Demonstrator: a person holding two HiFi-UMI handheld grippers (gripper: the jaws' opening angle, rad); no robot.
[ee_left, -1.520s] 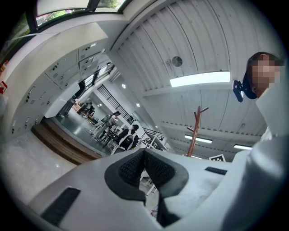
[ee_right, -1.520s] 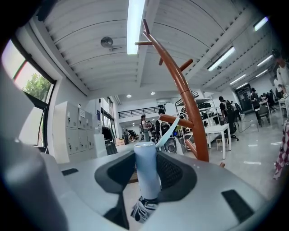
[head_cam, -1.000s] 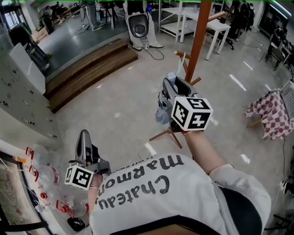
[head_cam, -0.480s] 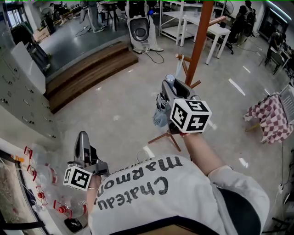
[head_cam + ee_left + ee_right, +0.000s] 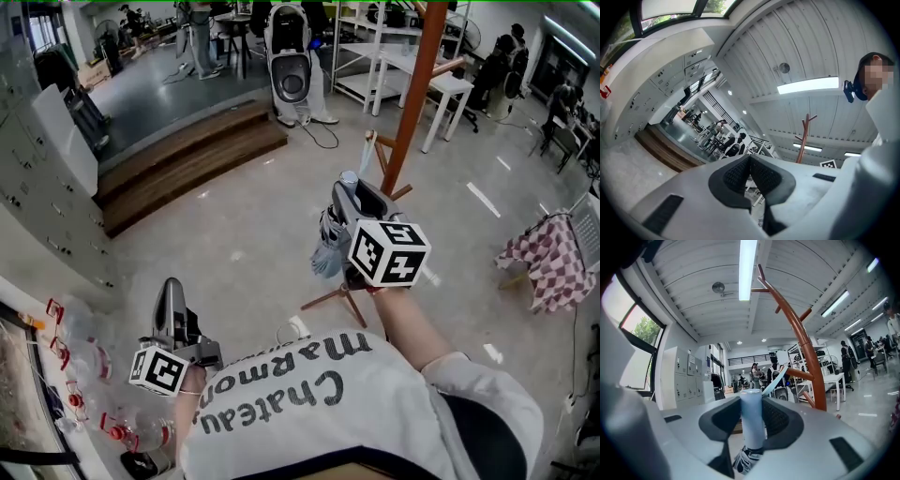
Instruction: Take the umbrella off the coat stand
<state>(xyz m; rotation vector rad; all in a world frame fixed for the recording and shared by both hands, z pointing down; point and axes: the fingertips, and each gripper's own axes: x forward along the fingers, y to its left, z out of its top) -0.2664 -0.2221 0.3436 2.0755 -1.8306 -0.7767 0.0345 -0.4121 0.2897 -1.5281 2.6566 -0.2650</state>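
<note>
A rust-brown coat stand rises from the floor just ahead of me. In the right gripper view the coat stand shows its bare upper pegs. My right gripper is shut on the pale blue handle of a folded umbrella, which stands upright between the jaws of the right gripper. The umbrella's grey-blue canopy hangs below the jaws. Its light blue strap runs up to a low peg. At the lower left, away from the stand, my left gripper is shut with nothing in it; in its own view the left gripper points upward.
Wooden steps lie at the left, with grey lockers beside them. A red-checked cloth hangs at the right. A white table and a tall grey machine stand behind the coat stand. Red-capped bottles sit near my left gripper.
The head view has shifted a little. Both grippers and the umbrella stay where they were, the right one still closed on the handle.
</note>
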